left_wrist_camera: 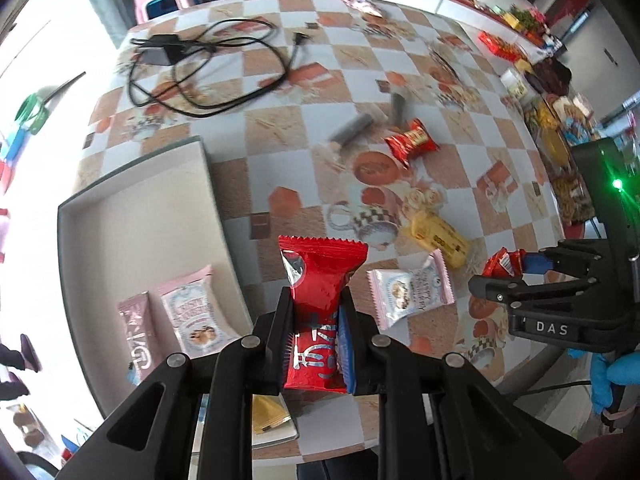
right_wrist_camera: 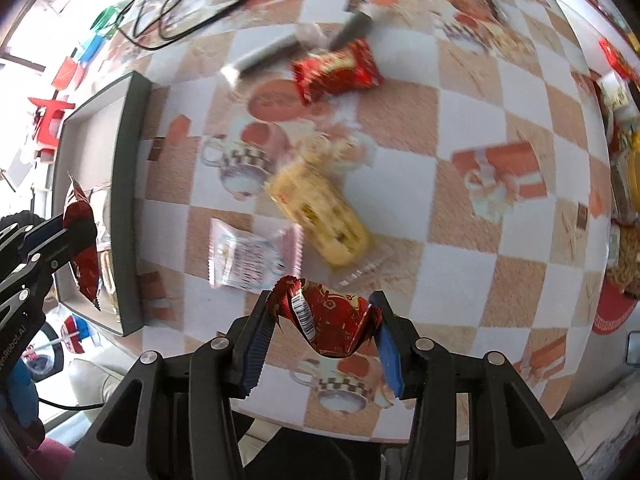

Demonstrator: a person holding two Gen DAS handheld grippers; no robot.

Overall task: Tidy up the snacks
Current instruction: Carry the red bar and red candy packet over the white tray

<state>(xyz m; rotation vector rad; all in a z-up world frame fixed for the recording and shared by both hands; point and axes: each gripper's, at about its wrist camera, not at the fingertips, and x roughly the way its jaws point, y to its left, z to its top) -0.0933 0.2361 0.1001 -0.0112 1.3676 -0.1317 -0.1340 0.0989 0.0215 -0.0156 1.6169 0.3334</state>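
Note:
My left gripper [left_wrist_camera: 316, 300] is shut on a red snack packet [left_wrist_camera: 324, 268], held above the table beside the grey tray [left_wrist_camera: 132, 184]. In the right wrist view the left gripper [right_wrist_camera: 60, 236] hangs over the tray's [right_wrist_camera: 128, 200] near end. My right gripper [right_wrist_camera: 320, 308] is shut on a crumpled red packet [right_wrist_camera: 328, 320], lifted off the table. The right gripper [left_wrist_camera: 516, 268] also shows at the right edge of the left wrist view. Two pink packets [left_wrist_camera: 192, 312] lie in the tray.
On the checked tablecloth lie a pink-white packet [right_wrist_camera: 248, 256], a yellow packet [right_wrist_camera: 320, 216], a red packet [right_wrist_camera: 336, 72] and two grey sticks [left_wrist_camera: 352, 128]. A black charger with its cable [left_wrist_camera: 164, 50] is at the far left. Shelves of goods [left_wrist_camera: 560, 120] line the right side.

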